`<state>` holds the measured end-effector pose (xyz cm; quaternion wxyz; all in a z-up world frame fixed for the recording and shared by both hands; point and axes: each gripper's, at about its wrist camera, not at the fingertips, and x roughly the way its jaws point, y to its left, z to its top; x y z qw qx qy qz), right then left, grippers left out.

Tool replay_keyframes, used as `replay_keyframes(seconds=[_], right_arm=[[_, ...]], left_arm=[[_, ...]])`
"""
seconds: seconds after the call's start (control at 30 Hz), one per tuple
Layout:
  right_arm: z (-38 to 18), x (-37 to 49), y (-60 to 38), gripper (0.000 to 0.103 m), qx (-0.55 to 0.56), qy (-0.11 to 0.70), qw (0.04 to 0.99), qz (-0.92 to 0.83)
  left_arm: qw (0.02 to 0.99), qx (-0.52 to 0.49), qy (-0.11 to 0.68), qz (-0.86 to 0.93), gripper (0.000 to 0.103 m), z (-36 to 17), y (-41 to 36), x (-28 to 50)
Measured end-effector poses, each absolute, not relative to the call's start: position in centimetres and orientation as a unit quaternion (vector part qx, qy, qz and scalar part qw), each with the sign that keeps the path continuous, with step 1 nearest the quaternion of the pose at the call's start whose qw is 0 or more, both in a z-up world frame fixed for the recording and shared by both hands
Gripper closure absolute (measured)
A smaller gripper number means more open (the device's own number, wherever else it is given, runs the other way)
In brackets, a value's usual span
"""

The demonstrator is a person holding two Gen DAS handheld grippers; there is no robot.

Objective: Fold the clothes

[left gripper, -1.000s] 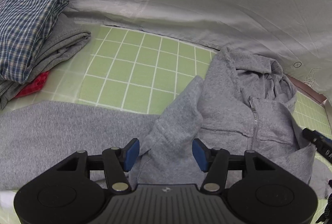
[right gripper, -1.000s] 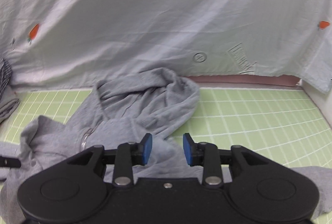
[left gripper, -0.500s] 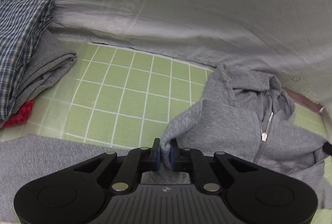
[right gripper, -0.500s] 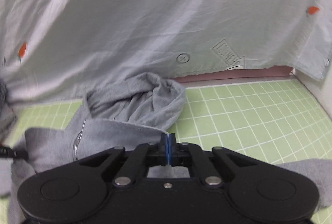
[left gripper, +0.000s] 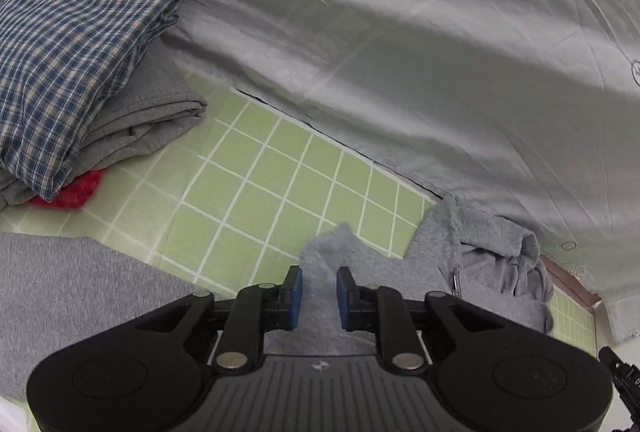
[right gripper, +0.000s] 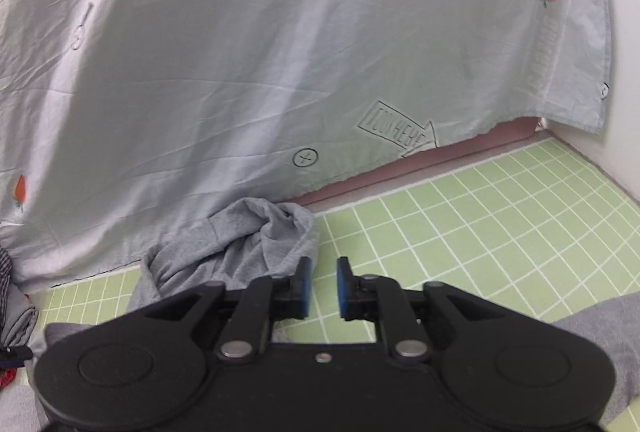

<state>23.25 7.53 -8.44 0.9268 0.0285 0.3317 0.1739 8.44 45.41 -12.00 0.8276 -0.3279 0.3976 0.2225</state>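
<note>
A grey zip hoodie lies crumpled on the green grid mat against the hanging sheet. In the left wrist view my left gripper hovers over a raised fold of its fabric; the jaws are opening, with grey cloth showing in the gap and the blue pads off it. One sleeve stretches away to the left. In the right wrist view the hoodie's hood sits just left of my right gripper. Its jaws are opening too, with only mat seen between them. Another grey sleeve lies at the right.
A folded stack stands at the far left: a blue plaid shirt on a grey garment, with a red item underneath. A pale sheet with carrot prints hangs behind. A white wall bounds the mat on the right.
Both grippers closed on hoodie fabric half a second ago and have since parted, letting it go. Both views have rolled, and the hoodie now sits lower and smaller in each.
</note>
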Motion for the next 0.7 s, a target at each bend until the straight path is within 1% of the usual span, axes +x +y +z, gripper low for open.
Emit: replay_keyframes(seconds=[0.1, 0.17, 0.2, 0.23, 0.27, 0.37, 0.43, 0.5, 0.6, 0.63, 0.67, 0.7], right_arm=[[-9.5, 22.1, 10.1, 0.077, -0.004, 0.343, 0.914, 0.219], [-10.2, 21.4, 12.2, 0.076, -0.022, 0.346, 0.904, 0.250], [-10.5, 21.2, 13.2, 0.073, -0.029, 0.345, 0.900, 0.266], [-10.8, 21.0, 14.0, 0.061, -0.034, 0.344, 0.896, 0.278], [-11.2, 20.9, 14.9, 0.052, -0.044, 0.343, 0.894, 0.284], [-12.9, 21.0, 17.3, 0.045, -0.109, 0.348, 0.890, 0.275], [-14.1, 21.3, 17.8, 0.043, -0.136, 0.362, 0.882, 0.268], [-15.0, 21.5, 17.6, 0.046, -0.143, 0.389, 0.868, 0.274], [-15.2, 21.0, 15.9, 0.057, -0.107, 0.407, 0.860, 0.287], [-15.3, 20.8, 15.5, 0.060, -0.101, 0.412, 0.858, 0.289], [-15.5, 20.5, 15.2, 0.063, -0.101, 0.416, 0.856, 0.291], [-15.7, 20.2, 15.1, 0.063, -0.103, 0.417, 0.855, 0.291]], left_arm=[[0.831, -0.287, 0.424, 0.217, 0.079, -12.2, 43.6, 9.0], [0.830, -0.283, 0.431, 0.211, 0.074, -12.5, 42.9, 9.3], [0.829, -0.288, 0.433, 0.206, 0.072, -12.7, 42.8, 9.3], [0.827, -0.295, 0.434, 0.201, 0.069, -12.9, 42.8, 8.9], [0.825, -0.296, 0.436, 0.202, 0.069, -13.1, 42.7, 8.8], [0.822, -0.293, 0.444, 0.203, 0.069, -13.8, 42.6, 9.1], [0.817, -0.304, 0.447, 0.200, 0.069, -14.1, 42.8, 9.1], [0.812, -0.321, 0.445, 0.196, 0.069, -14.0, 43.1, 8.8], [0.813, -0.342, 0.433, 0.184, 0.067, -13.3, 43.2, 8.2], [0.814, -0.347, 0.429, 0.181, 0.063, -13.1, 43.2, 8.0], [0.815, -0.353, 0.424, 0.177, 0.054, -12.9, 43.2, 7.9], [0.816, -0.362, 0.417, 0.171, 0.048, -12.7, 43.2, 7.9]])
